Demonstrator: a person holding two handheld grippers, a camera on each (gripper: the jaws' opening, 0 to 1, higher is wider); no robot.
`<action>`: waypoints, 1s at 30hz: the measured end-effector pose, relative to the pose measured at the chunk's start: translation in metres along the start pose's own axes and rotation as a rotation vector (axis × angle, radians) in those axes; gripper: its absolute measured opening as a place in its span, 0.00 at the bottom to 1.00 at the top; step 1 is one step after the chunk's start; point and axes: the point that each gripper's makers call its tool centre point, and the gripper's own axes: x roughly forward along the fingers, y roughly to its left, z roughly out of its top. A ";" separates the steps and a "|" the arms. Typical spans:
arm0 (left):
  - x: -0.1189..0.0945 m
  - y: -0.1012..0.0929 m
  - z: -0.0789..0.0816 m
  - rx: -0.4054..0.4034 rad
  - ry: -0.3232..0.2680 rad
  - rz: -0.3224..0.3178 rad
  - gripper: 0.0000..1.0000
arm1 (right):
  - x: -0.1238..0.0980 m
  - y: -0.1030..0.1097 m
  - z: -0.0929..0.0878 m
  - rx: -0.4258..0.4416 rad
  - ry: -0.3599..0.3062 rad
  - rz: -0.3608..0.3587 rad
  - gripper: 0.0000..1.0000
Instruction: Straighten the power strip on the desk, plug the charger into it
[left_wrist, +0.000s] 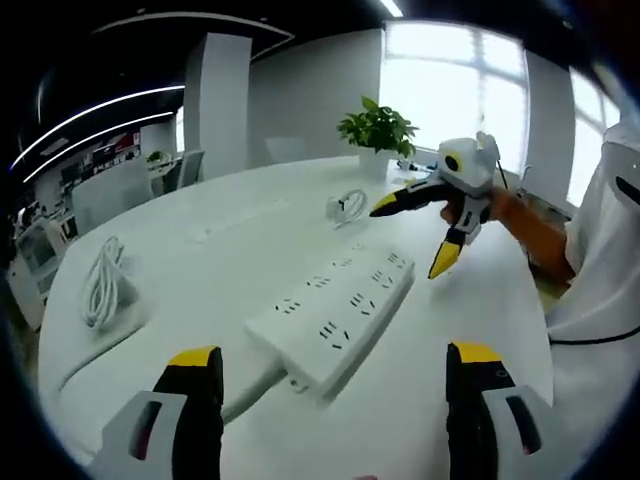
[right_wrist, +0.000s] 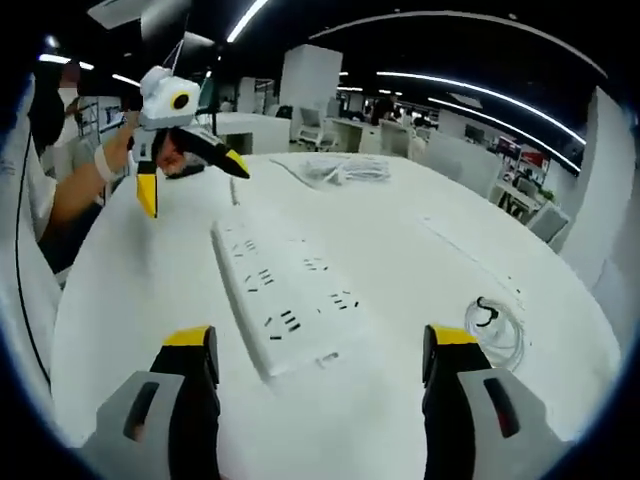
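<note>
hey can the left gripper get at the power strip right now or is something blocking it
Probably yes. The left gripper is open, and the power strip lies just ahead on bare desk; the right gripper hovers beyond its far end.

- A potted plant (left_wrist: 378, 130) is standing at the far edge of my white table (left_wrist: 230, 260), before bright windows (left_wrist: 455, 85).
- A clear coiled cable (right_wrist: 496, 330) is lying near the table's rim.
- Office chairs (left_wrist: 110, 190) are sitting beyond the table.

Open-plan office: desk rows (right_wrist: 380, 135), chairs (left_wrist: 120, 190), strip ceiling lights (right_wrist: 500, 105).
</note>
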 end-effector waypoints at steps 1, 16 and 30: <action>0.000 0.000 0.000 0.001 -0.001 0.001 0.93 | 0.003 -0.003 -0.003 -0.005 0.015 -0.001 0.82; 0.007 0.004 0.006 -0.047 -0.019 0.020 0.93 | 0.018 -0.056 -0.008 -0.121 0.076 -0.152 0.84; 0.004 0.009 0.015 -0.071 -0.044 0.049 0.93 | 0.053 -0.057 0.011 -0.175 0.040 -0.015 0.85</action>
